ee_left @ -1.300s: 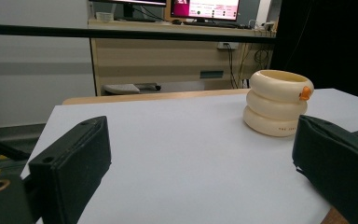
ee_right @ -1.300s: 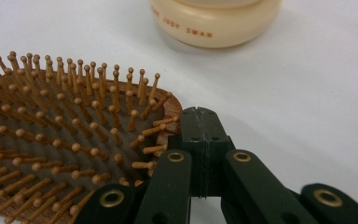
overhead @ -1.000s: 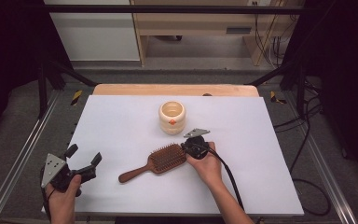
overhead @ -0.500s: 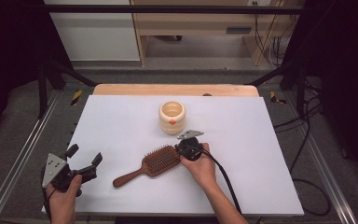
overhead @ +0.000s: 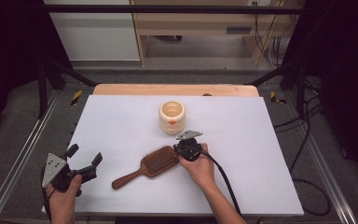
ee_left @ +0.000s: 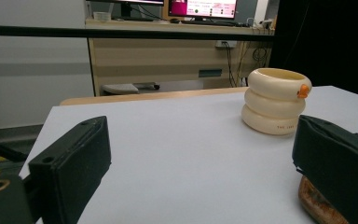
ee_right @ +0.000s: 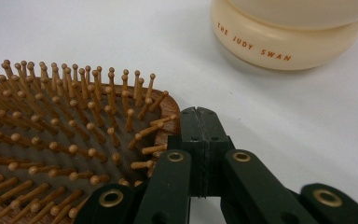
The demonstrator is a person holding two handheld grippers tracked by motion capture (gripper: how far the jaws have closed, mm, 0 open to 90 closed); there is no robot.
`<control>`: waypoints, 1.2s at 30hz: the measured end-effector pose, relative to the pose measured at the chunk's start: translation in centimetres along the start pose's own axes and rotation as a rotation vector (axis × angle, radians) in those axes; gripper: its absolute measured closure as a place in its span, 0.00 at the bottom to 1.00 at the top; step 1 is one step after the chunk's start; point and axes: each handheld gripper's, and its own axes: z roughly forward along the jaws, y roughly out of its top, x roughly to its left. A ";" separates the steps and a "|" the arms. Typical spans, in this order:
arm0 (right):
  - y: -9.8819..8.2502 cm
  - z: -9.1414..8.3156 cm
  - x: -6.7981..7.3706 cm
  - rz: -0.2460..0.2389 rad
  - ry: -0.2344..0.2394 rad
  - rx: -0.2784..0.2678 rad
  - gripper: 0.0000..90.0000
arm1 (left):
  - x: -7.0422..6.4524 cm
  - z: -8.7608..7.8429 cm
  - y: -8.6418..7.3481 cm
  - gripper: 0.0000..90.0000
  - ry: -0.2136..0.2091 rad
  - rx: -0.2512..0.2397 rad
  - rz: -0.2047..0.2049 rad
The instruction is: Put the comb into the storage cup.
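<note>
Two hand-held grippers: right hand-held gripper (overhead: 182, 148) clenched empty, tips against wooden hairbrush (overhead: 154, 163) head edge near cream cup (overhead: 172, 116); left hand-held gripper (overhead: 85, 158) released, well apart on table (overhead: 261, 140).

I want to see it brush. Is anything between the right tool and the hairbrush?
No. The right tool, jaws shut, sits right against the edge of the hairbrush head. The cream cup stands apart, farther back on the table.

The left gripper (overhead: 83, 157) rests low with its 2 jaws spread wide; the right gripper (ee_right: 199, 116) seems fully closed, jaws pressed together.
</note>
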 end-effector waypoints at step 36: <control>-0.3 -5.8 -3.3 0.055 -0.049 -0.144 0.95 | 0.2 -0.1 0.0 0.05 0.010 0.000 0.001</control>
